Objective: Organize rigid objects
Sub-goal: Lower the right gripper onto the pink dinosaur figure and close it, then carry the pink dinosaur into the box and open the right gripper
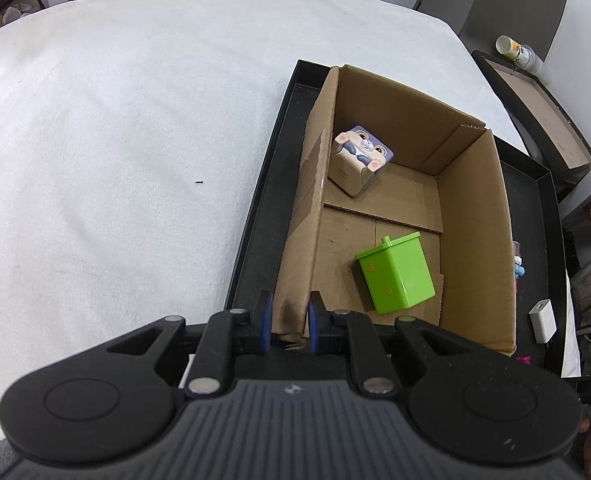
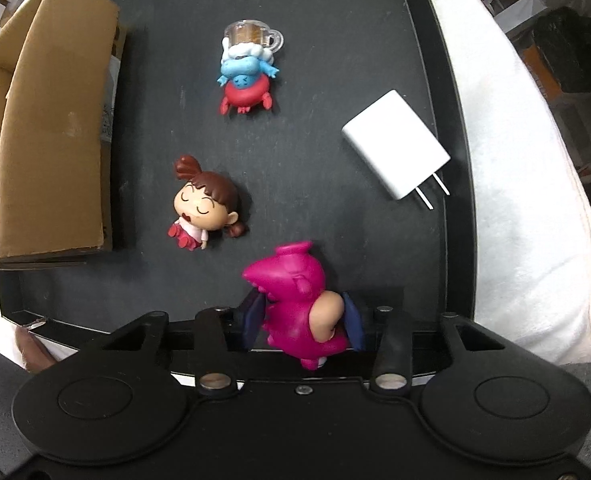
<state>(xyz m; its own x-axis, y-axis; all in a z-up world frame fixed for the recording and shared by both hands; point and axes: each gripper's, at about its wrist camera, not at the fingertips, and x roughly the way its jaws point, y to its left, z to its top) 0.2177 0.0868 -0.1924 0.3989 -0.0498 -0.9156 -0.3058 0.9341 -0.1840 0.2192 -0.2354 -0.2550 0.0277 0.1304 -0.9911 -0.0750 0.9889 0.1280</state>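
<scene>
My left gripper (image 1: pixel 291 320) is shut on the near-left wall of the open cardboard box (image 1: pixel 471 216), which stands in a black tray (image 1: pixel 263 208). Inside the box are a green lidded container (image 1: pixel 399 276) and a small cube box with a bunny print (image 1: pixel 359 160). My right gripper (image 2: pixel 304 322) points down at the tray floor (image 2: pixel 335 20), and its blue pads press both sides of a magenta figurine (image 2: pixel 291 292). A brown-haired girl figurine (image 2: pixel 205 204) lies just beyond it, to the left.
A blue-and-red figurine with a clear mug (image 2: pixel 247 72) lies farther up the tray, and a white plug charger (image 2: pixel 395 144) lies to the right. The box's outer wall (image 2: pixel 51 140) borders the tray on the left. White cloth (image 2: pixel 535 220) covers the table around the tray.
</scene>
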